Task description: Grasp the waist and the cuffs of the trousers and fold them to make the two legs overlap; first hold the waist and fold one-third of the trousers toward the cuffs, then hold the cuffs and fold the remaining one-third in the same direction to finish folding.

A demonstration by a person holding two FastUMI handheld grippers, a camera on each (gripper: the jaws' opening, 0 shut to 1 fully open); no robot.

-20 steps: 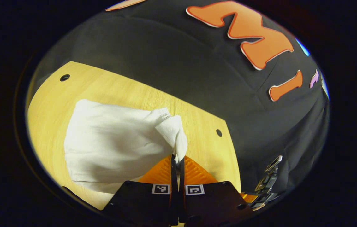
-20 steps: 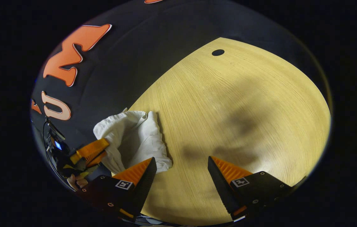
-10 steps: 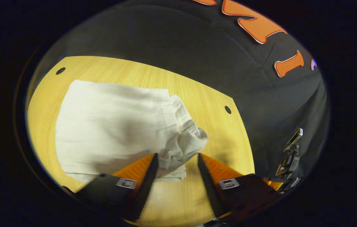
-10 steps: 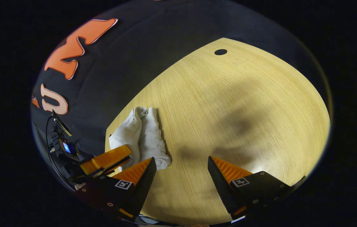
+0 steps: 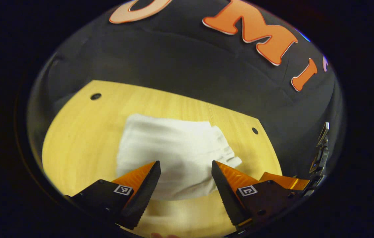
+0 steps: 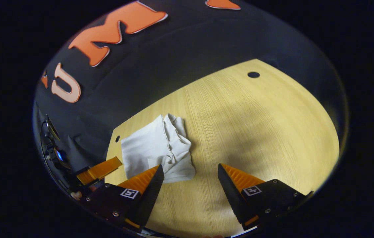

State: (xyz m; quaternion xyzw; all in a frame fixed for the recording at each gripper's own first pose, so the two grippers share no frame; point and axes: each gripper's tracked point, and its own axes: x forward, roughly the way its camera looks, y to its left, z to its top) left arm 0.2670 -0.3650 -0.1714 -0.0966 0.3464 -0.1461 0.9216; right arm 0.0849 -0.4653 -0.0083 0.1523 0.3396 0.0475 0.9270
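Trousers [image 5: 173, 155]: one white garment, folded into a compact, roughly rectangular bundle that lies flat on the surface [image 5: 77, 138]; no finger touches it.
Trousers, left gripper view: the bundle sits toward the middle of the surface, its smooth side to the left, its gathered, crinkled edge to the right.
Trousers, right gripper view: the same bundle [image 6: 157, 152] lies near the surface's left corner, close to the black cloth wall [image 6: 180, 53], with the crinkled edge on its right.
Count of grippers: two.
Left gripper [image 5: 186, 166]: fingers spread wide apart, holding nothing; the tips hang over the bundle's near edge, the cloth showing in the gap between them.
Left gripper, seen from the right gripper view: it [image 6: 99, 168] shows at the lower left, just beside the bundle's left edge and apart from the cloth; its finger state cannot be told from here.
Right gripper [image 6: 190, 168]: fingers spread wide apart, holding nothing; its left finger overlaps the bundle's near right corner in the picture, while its right finger stands over bare wood.
Right gripper, seen from the left gripper view: a part of it [image 5: 286, 181] shows at the lower right, beyond the left gripper's right finger.
Surface: one light wooden top, with soft shadows across it.
Holes: two small dark round holes in the left gripper view, one far left [image 5: 95, 96], one far right [image 5: 255, 131].
In the way: nothing lies on the bundle.
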